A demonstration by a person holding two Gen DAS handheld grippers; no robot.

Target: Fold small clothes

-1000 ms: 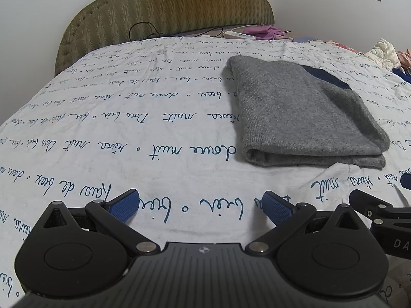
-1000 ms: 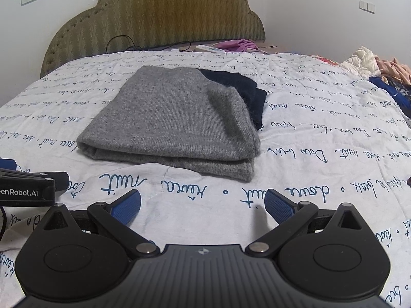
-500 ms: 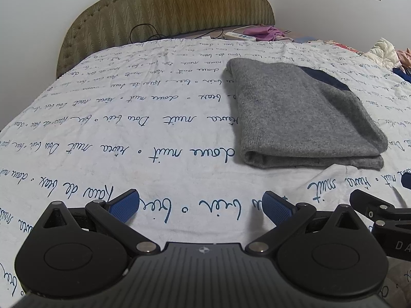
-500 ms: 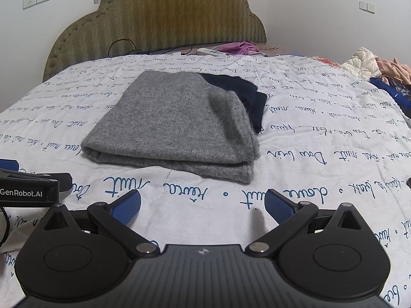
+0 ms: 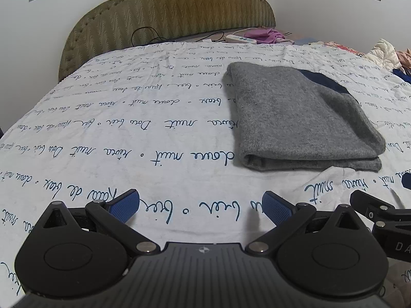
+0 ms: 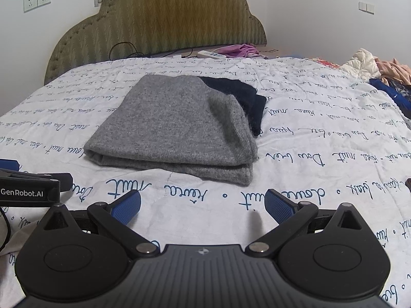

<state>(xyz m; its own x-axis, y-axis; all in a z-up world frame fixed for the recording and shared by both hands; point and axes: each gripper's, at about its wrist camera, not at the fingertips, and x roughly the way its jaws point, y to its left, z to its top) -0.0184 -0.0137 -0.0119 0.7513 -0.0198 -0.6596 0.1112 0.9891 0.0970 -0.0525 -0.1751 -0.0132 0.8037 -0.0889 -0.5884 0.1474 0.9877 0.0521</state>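
Note:
A grey knitted garment (image 5: 300, 120) (image 6: 177, 125) lies folded into a flat rectangle on the bed, with a dark navy part (image 5: 323, 80) (image 6: 241, 97) sticking out at its far right side. My left gripper (image 5: 200, 205) hovers open over the bedspread, short of the garment and to its left, nothing between its blue pads. My right gripper (image 6: 203, 204) is open too, just in front of the garment's near folded edge, holding nothing. Each gripper's body shows at the edge of the other's view.
The bed has a white bedspread (image 5: 128, 138) printed with blue script and a padded olive headboard (image 6: 159, 23). A power strip (image 5: 240, 39) and purple cloth (image 5: 267, 34) lie by the headboard. A heap of loose clothes (image 6: 377, 69) sits at the right edge.
Both grippers have drawn back slightly and risen a little, so the folded garment looks a bit farther off. The garment itself has not moved.

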